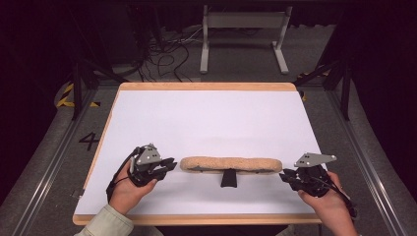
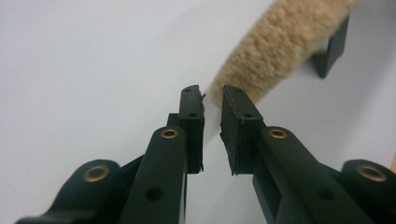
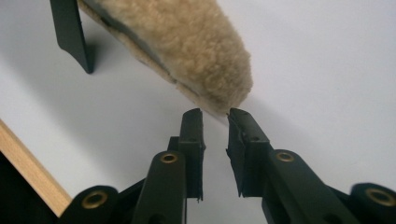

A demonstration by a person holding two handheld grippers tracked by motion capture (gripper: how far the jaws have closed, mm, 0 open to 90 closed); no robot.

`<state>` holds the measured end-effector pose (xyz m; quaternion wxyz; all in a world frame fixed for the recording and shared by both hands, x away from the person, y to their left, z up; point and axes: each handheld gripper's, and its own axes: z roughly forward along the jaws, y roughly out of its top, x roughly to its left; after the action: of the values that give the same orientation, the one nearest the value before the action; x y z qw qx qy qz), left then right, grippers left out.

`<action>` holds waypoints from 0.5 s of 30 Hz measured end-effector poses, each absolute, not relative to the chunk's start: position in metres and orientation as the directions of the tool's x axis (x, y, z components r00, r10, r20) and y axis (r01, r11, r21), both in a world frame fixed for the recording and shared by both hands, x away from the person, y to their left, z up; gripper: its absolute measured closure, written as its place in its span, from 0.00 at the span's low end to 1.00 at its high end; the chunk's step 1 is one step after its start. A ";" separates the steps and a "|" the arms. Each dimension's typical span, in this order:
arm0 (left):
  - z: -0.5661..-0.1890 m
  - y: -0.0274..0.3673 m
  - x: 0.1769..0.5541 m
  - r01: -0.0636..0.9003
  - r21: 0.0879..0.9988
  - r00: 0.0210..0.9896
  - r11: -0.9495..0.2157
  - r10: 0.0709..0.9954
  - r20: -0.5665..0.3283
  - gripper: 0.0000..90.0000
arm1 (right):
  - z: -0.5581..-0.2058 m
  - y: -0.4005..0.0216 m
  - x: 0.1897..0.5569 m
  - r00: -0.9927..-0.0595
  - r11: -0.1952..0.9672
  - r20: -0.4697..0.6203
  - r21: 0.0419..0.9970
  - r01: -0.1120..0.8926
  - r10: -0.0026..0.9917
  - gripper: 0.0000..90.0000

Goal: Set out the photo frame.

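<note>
One table [image 1: 147,123], white on top with a light wood rim, seen from the high view. One long fuzzy pad [image 1: 231,164] on it, tan like a teddy bear, soft and curly all over, rounded at both ends. Lying flat, close to the near edge of the table, about midway between the left edge and the right edge, stretched from side to side. Looks like a thick, long loaf from above. In the right gripper view [image 3: 187,42], a thin dark layer under the fluff along its side. One small black handle piece [image 1: 229,178] sticking out from the middle of the pad toward the near edge.

Two hands, two grippers, one at each end of the pad. Left gripper [image 1: 169,164] near the left end, close to the near left corner, held in the left hand [image 1: 130,187]. In the left gripper view, black jaws close together with a thin gap, nothing pinched between them, the pad's end [image 2: 280,42] just past the tips. Not grasping, only pointing at it. Right gripper [image 1: 285,176] near the right end, held in the right hand [image 1: 329,199]. Same there in the right gripper view: jaws nearly together, a thin gap, no fluff squeezed, the pad's end right at the tips. Cannot tell if the tips touch the fuzz.
</note>
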<state>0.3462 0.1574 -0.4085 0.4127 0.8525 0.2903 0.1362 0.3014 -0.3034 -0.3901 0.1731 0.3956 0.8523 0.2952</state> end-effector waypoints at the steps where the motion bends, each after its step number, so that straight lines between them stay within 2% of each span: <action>1: -0.408 0.159 0.347 0.382 0.790 0.789 -0.479 0.614 -0.009 0.89 | -0.390 -0.303 0.301 -0.627 0.513 -0.061 0.640 0.572 0.777 0.86; 7: -0.410 0.160 0.353 0.385 0.825 0.750 -0.414 0.661 -0.018 0.96 | -0.392 -0.301 0.299 -0.648 0.541 -0.067 0.620 0.569 0.758 1.00; 15: -0.415 0.152 0.360 0.441 0.805 0.719 -0.397 0.693 -0.052 0.94 | -0.399 -0.298 0.303 -0.665 0.556 -0.066 0.614 0.561 0.744 1.00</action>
<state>0.3601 0.1518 -0.4147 0.4275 0.8227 0.3444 0.1475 0.3027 -0.2979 -0.3986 0.1611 0.3763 0.8671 0.2839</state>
